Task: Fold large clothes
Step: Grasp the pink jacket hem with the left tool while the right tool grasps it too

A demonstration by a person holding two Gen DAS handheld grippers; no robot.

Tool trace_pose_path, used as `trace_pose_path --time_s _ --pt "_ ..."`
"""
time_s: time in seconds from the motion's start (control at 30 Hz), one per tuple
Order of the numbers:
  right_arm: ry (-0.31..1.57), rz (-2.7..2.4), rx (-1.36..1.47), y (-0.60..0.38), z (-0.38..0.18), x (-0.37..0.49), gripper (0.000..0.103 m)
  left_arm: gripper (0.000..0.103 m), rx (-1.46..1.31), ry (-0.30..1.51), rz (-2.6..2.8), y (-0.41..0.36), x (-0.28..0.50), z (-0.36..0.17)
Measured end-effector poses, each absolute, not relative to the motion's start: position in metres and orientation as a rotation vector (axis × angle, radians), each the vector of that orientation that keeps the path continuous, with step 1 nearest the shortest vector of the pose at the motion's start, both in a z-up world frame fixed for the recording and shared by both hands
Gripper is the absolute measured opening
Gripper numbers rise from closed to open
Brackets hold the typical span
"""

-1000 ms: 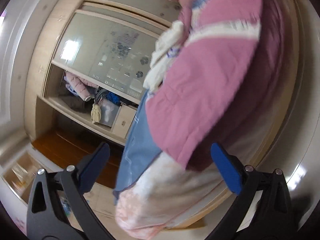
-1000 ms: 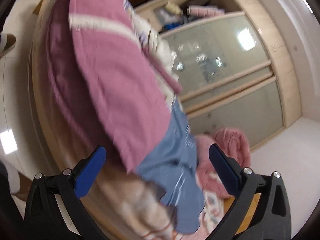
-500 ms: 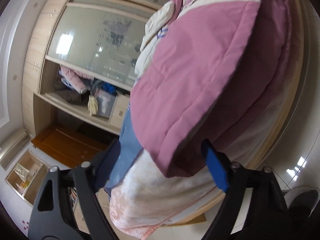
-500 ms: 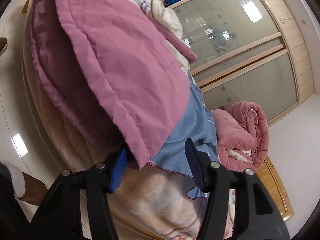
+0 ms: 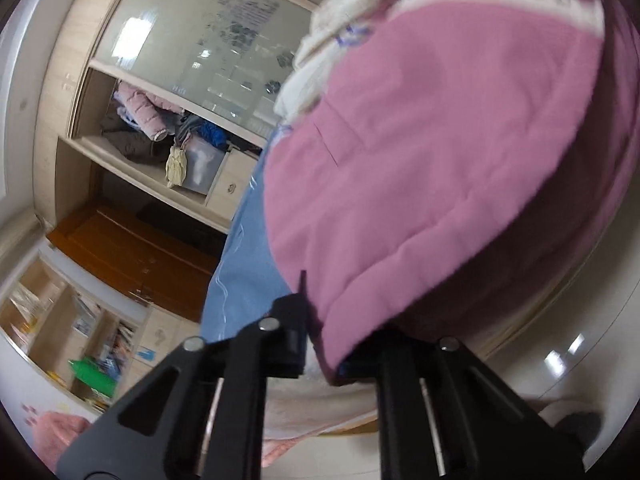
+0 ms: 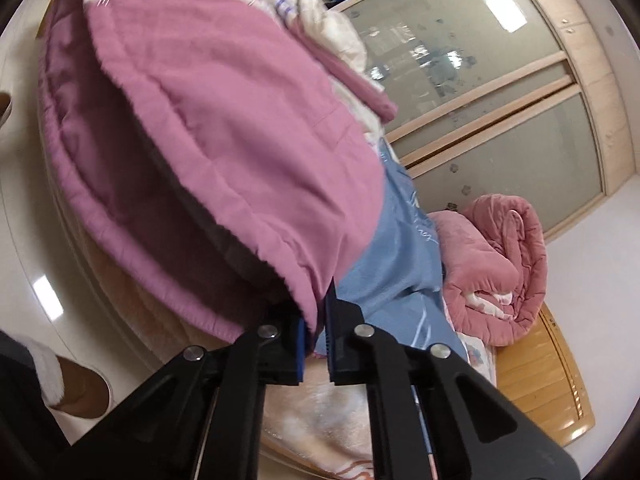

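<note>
A pink padded jacket (image 5: 420,160) with a white stripe lies spread on the bed, over a blue garment (image 5: 248,264). My left gripper (image 5: 324,348) is closing its jaws tight on one corner of the jacket's hem. The fabric drapes over and hides the right pad. In the right wrist view the same jacket (image 6: 224,120) fills the upper left. My right gripper (image 6: 316,332) is closing on the other hem corner, which is pinched between the blue pads. The blue garment (image 6: 396,256) lies just beyond it.
A cream garment (image 5: 320,52) lies past the jacket. A rolled pink quilt (image 6: 496,264) sits on the bed by the wooden bed frame (image 6: 552,380). A wardrobe with frosted doors (image 6: 500,140) stands behind, its open shelf (image 5: 140,136) full of clothes. A person's slippered foot (image 6: 76,392) stands on the tiled floor.
Both grippers moved in to the jacket's hem and went from wide open to shut on it, one at each corner.
</note>
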State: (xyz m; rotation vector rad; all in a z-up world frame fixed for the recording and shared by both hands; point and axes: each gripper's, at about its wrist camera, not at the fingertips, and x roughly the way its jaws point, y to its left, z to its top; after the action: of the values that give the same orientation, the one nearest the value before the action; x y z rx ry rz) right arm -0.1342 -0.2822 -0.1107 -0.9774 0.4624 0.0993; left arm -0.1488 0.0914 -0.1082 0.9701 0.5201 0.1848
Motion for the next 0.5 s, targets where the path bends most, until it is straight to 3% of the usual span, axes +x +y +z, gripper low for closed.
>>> trace_pose_path --time_s 0.5 --pt "0.342 0.078 -0.693 -0.282 -0.033 -0.125 0.003 0.004 0.858 0.413 0.199 0.085 -0.143 -0.050"
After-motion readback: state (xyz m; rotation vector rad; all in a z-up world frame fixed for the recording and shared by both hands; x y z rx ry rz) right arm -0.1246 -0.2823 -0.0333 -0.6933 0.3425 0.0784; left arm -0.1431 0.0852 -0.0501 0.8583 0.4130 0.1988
